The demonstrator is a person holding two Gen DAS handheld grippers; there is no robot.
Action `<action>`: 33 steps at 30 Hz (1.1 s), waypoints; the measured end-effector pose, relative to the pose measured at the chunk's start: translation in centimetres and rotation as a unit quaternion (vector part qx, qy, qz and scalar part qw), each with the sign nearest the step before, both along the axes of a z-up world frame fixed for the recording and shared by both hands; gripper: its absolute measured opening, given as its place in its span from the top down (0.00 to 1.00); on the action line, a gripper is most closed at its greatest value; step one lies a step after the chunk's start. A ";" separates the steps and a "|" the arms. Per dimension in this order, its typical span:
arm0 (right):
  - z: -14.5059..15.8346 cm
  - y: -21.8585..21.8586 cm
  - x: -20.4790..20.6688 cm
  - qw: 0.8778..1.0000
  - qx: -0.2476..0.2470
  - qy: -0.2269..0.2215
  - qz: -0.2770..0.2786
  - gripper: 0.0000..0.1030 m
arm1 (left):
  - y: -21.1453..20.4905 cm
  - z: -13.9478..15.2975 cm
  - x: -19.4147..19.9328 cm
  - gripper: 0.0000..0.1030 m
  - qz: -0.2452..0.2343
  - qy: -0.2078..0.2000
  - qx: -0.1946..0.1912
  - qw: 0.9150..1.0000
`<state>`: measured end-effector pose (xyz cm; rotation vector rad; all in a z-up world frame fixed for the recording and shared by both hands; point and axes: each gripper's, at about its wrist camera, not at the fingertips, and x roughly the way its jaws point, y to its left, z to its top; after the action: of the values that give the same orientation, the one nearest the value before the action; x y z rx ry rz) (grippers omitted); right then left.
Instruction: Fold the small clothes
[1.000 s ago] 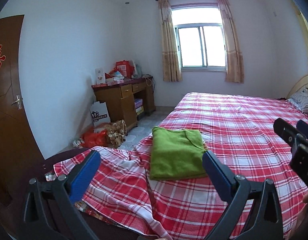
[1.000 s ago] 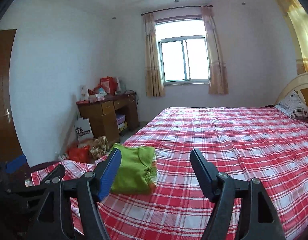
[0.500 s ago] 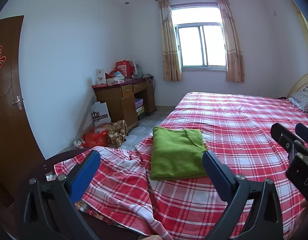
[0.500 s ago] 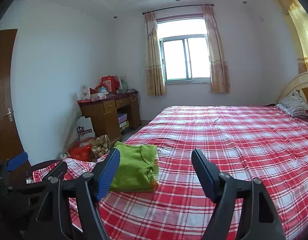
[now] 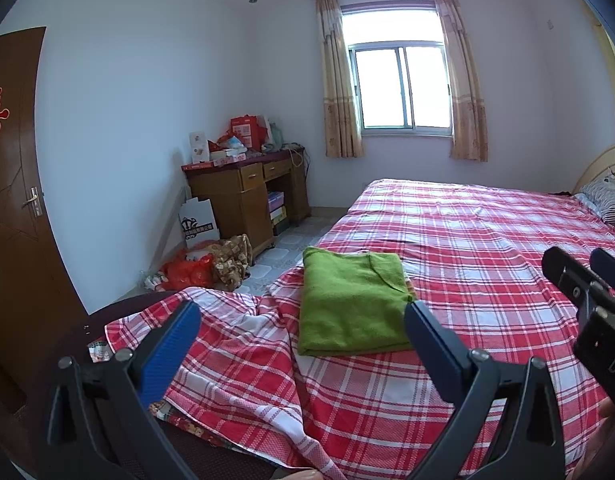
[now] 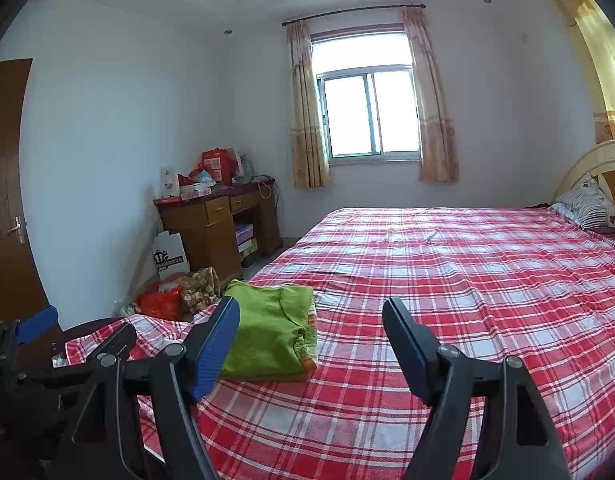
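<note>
A green garment (image 5: 353,300) lies folded into a neat rectangle on the red plaid bed sheet (image 5: 487,264), near the bed's left edge. It also shows in the right wrist view (image 6: 273,332), with an orange layer at its right edge. My left gripper (image 5: 299,320) is open and empty, held above the bed's near corner in front of the garment. My right gripper (image 6: 311,316) is open and empty, to the right of the garment; its fingers (image 5: 567,268) show at the right of the left wrist view.
A wooden desk (image 5: 247,192) with boxes stands by the far left wall, with bags (image 5: 203,264) on the floor beside it. A brown door (image 5: 11,208) is at the left. A pillow (image 6: 591,208) and headboard (image 6: 587,160) are at the right.
Both grippers have drifted slightly with small view shifts. The green garment has not moved and both grippers stay open.
</note>
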<state>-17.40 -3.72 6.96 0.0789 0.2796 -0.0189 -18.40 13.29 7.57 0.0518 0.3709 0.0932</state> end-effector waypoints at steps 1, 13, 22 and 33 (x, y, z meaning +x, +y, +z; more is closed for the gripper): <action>0.1 0.0 0.0 1.000 0.001 0.000 0.001 0.28 | 0.0 0.0 0.0 0.00 0.000 0.000 0.001 1.000; 0.0 -0.3 0.2 1.000 0.002 0.004 0.003 0.28 | -0.1 -0.1 0.0 0.00 0.000 0.001 0.001 1.000; -0.3 -0.7 0.4 1.000 0.005 0.003 -0.002 0.28 | -0.1 -0.5 0.5 0.00 0.003 0.012 -0.001 1.000; -1.2 -1.0 1.1 1.000 0.011 0.016 -0.009 0.27 | -0.3 -1.2 1.4 0.00 0.007 0.028 0.006 1.000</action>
<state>-16.28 -4.74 5.76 0.1027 0.3113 -0.0343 -16.98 12.97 6.35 0.0645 0.4261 0.1091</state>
